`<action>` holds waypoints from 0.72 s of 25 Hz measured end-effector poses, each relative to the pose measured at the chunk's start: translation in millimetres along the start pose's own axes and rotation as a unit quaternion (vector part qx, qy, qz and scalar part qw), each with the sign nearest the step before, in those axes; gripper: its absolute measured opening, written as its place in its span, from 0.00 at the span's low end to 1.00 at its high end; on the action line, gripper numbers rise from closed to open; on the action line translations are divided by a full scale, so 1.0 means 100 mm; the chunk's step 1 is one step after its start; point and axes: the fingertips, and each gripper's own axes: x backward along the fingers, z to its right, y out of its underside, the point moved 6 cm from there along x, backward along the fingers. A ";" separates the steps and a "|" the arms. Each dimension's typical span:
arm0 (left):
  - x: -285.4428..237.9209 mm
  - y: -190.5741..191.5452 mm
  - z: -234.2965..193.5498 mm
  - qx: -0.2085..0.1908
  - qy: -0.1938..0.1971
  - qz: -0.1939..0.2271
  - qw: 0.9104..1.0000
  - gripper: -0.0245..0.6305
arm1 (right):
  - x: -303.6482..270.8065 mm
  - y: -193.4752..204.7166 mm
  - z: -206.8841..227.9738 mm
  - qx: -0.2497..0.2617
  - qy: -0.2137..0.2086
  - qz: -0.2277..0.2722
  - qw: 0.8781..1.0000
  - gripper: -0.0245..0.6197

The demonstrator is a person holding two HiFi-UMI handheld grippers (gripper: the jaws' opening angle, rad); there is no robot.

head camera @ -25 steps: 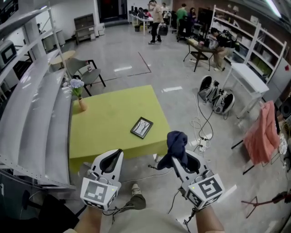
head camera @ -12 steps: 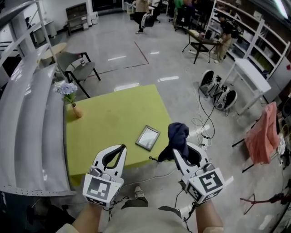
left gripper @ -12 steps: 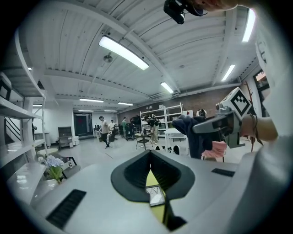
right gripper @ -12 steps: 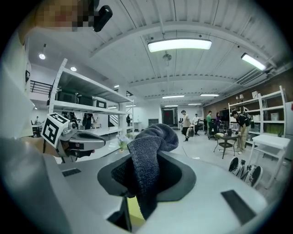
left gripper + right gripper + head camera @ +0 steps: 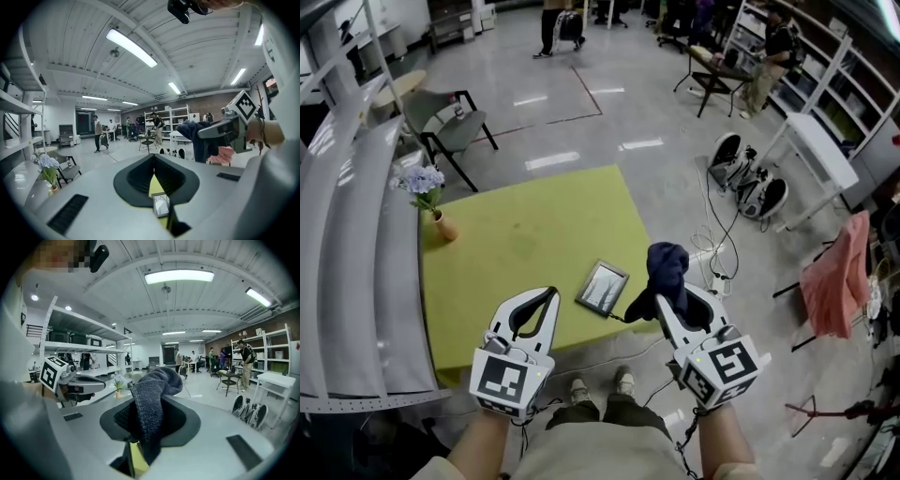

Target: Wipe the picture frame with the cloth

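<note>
A small picture frame (image 5: 602,288) lies flat near the front right edge of the yellow-green table (image 5: 516,244). My left gripper (image 5: 549,293) hovers over the table's front edge just left of the frame, shut and holding nothing. Through its jaws in the left gripper view (image 5: 153,156) the frame (image 5: 161,205) shows below. My right gripper (image 5: 664,298) is off the table's front right corner, shut on a dark blue cloth (image 5: 667,266) that bunches up above the jaws. The cloth (image 5: 152,394) fills the right gripper (image 5: 149,405) view and hides the fingertips.
A vase of pale flowers (image 5: 431,199) stands at the table's far left. Grey shelving (image 5: 347,244) runs along the left. A chair (image 5: 441,117) is behind the table. Cables and a power strip (image 5: 718,277) lie on the floor at right, near a pink cloth (image 5: 831,281).
The person has stepped closer to the table, so the frame now lies right between the two grippers. Both grippers stay as they were, the right one still holding the cloth.
</note>
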 end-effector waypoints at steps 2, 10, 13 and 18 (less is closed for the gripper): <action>-0.10 0.05 -0.01 0.007 -0.003 -0.004 1.000 0.05 | -0.08 0.05 0.07 -0.001 -0.005 -0.009 1.000 0.21; -0.61 0.36 -0.04 0.024 -0.016 -0.054 0.998 0.05 | -0.58 0.26 0.43 -0.006 -0.046 -0.047 0.998 0.21; -0.84 0.54 -0.04 0.029 -0.014 -0.077 0.997 0.05 | -0.86 0.37 0.55 -0.005 -0.065 -0.065 0.996 0.21; -1.21 0.94 -0.06 0.052 -0.011 -0.113 0.992 0.05 | -1.37 0.61 0.69 0.009 -0.098 -0.099 0.990 0.21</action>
